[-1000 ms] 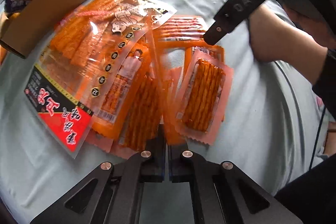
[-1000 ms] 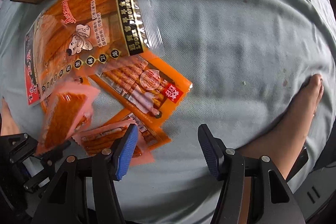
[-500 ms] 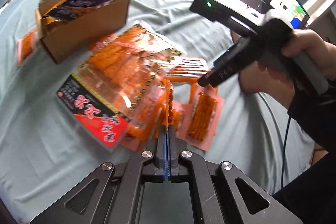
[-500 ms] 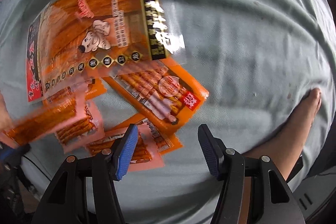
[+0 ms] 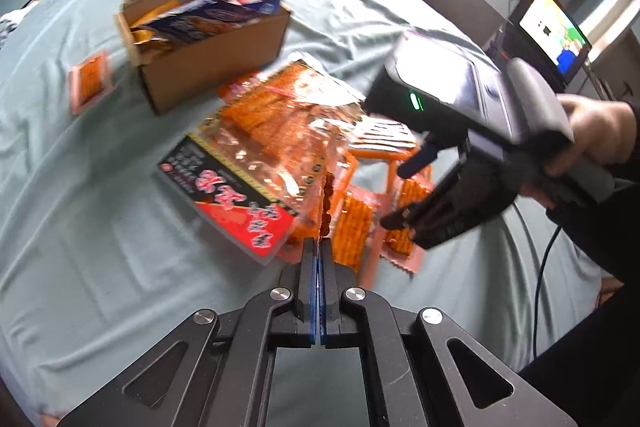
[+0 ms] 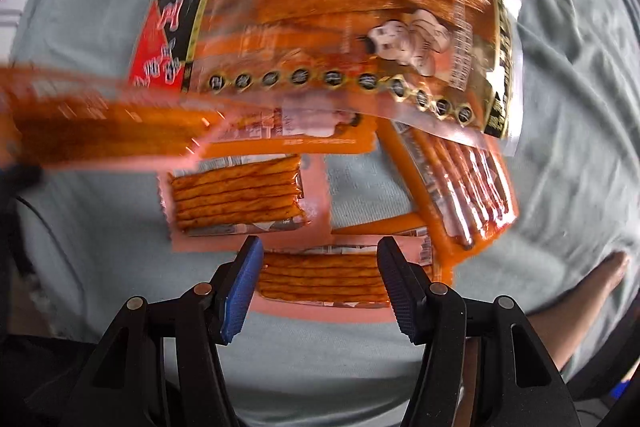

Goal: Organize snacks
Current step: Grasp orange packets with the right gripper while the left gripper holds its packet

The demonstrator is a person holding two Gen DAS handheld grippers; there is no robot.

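Note:
My left gripper (image 5: pixel 319 259) is shut on the edge of a small orange spicy-stick packet (image 5: pixel 326 199), seen edge-on and lifted off the bed; the same packet shows blurred at the left of the right wrist view (image 6: pixel 108 127). A large orange snack bag (image 5: pixel 272 151) lies on a pile of small packets (image 5: pixel 356 227). My right gripper (image 6: pixel 318 279) is open, its fingers straddling a small pink-edged packet (image 6: pixel 324 281); another small packet (image 6: pixel 236 197) lies just beyond. The right gripper (image 5: pixel 416 195) hovers over the pile's right side.
An open cardboard box (image 5: pixel 200 43) with blue snack bags stands behind the pile. One small packet (image 5: pixel 90 81) lies alone left of the box. All rests on a pale blue bedsheet (image 5: pixel 100 227). A bare foot (image 6: pixel 596 283) rests at right. A lit screen (image 5: pixel 556 39) stands far right.
My left gripper, shut on the packet, has lifted and pulled back from the pile. My right gripper has moved forward and down over the small packets, still open.

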